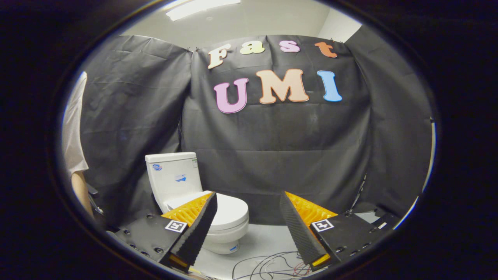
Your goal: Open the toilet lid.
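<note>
A white toilet (225,229) stands on the floor against the black cloth wall, some way beyond my fingers. Its lid (229,210) lies flat and closed over the bowl, and the tank (175,177) rises behind it. My gripper (247,198) is open, with a wide gap and nothing between the fingers. The left finger (198,227) overlaps the near left part of the lid in the view but is well short of it. The right finger (299,229) stands off to the right of the toilet.
Loose cables (268,266) lie on the pale floor just ahead of the fingers, right of the toilet base. A person's arm and sleeve (76,155) show far to the left. Black cloth walls close in the back and both sides.
</note>
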`<state>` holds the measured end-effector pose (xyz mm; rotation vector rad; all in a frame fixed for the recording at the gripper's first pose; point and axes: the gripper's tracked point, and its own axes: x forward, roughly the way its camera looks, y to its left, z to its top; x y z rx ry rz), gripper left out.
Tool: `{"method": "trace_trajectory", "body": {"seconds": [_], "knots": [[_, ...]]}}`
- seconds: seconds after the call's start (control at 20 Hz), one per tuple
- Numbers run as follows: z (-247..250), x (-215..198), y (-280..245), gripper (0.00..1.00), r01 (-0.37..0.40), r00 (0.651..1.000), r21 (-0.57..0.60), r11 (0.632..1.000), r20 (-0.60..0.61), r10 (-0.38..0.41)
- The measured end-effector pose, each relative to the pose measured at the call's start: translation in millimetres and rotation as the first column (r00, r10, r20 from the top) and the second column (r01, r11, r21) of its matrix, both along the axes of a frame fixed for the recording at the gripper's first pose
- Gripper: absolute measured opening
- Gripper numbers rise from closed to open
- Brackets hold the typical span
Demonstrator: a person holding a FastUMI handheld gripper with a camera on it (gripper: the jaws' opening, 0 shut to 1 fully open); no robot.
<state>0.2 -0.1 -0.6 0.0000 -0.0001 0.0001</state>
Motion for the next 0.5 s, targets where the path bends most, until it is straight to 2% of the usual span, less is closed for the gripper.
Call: {"method": "trace_trajectory", "body": {"seconds": [0.5], "knots": [[0.3,0.2,-0.2,1.0,0.001,1.0,0.0,1.0,0.0,-0.001]]}}
